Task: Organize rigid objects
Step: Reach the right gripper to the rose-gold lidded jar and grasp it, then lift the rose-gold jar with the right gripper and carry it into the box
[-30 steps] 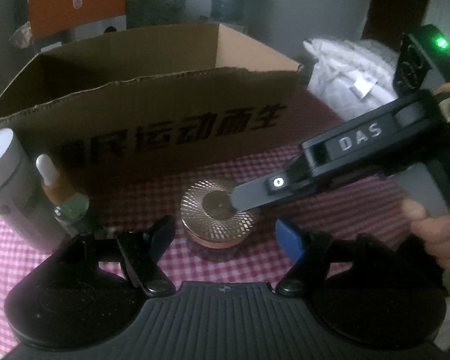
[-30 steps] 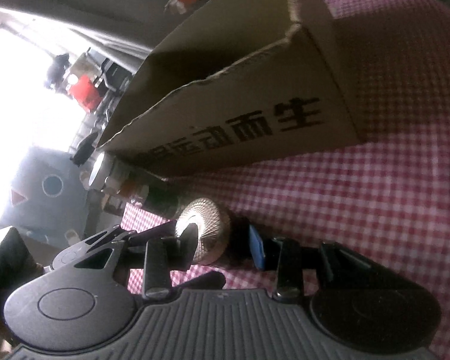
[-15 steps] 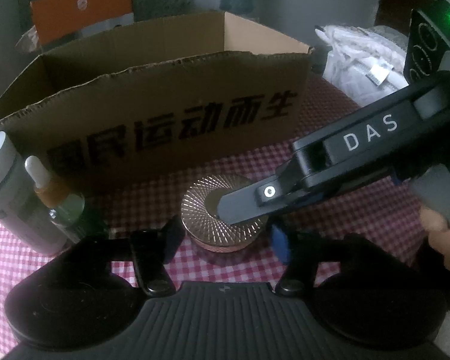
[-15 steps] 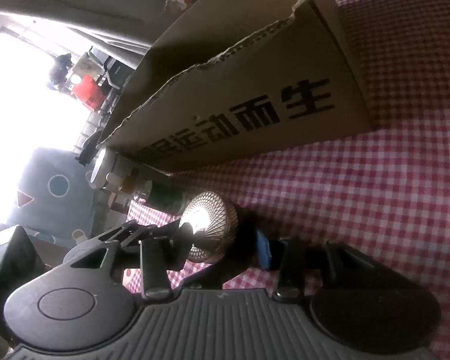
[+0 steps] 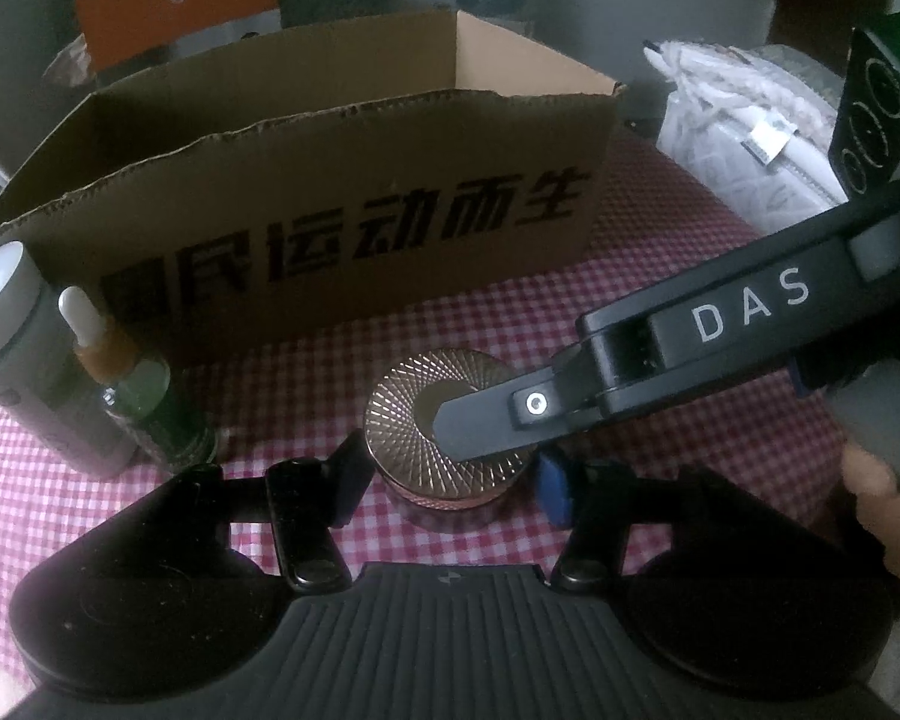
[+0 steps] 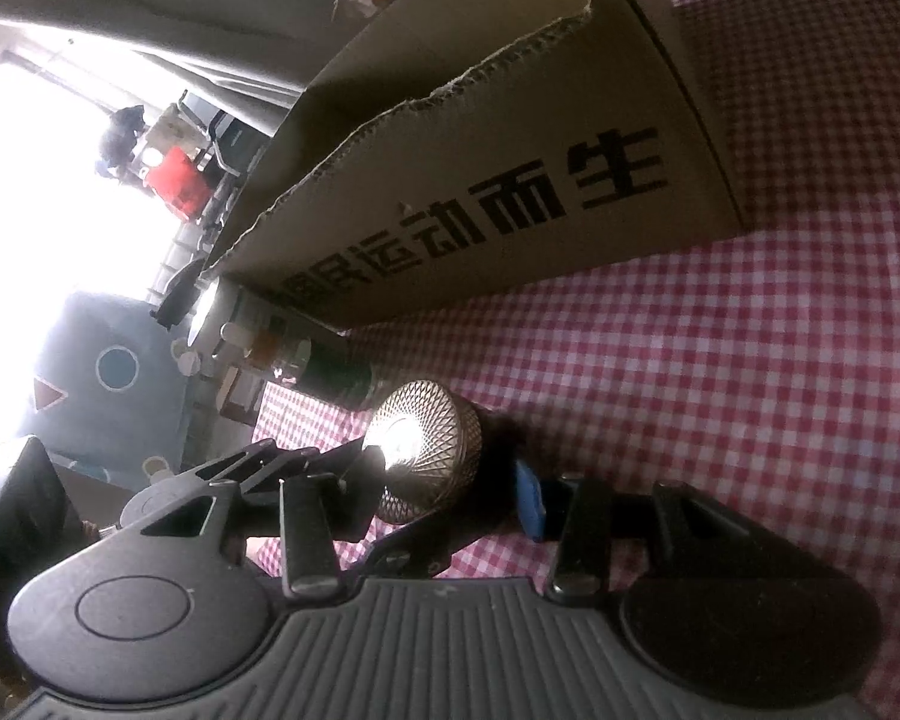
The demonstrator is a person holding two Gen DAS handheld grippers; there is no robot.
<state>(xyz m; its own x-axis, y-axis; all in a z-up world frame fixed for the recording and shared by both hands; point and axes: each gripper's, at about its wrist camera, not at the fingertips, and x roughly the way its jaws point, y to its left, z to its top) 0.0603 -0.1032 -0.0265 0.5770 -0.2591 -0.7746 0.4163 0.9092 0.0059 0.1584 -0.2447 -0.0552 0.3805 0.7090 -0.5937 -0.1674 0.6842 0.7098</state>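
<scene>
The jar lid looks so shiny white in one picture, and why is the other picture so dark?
Right wrist view: window light washes out the left side and glares off the jar lid. Left wrist view: dim and bluish, so the lid looks dull copper; the box bulges from fisheye.

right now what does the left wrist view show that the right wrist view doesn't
Only the left wrist view shows the right gripper's DAS-marked arm reaching in from the right over the jar lid, a white bag behind it, and the orange box past the carton.

Only the right wrist view shows a bright window and a blue cushion beyond the table edge.

Both show the jar on the checked cloth, between each gripper's fingers, the printed carton, and the bottles beside it.
</scene>
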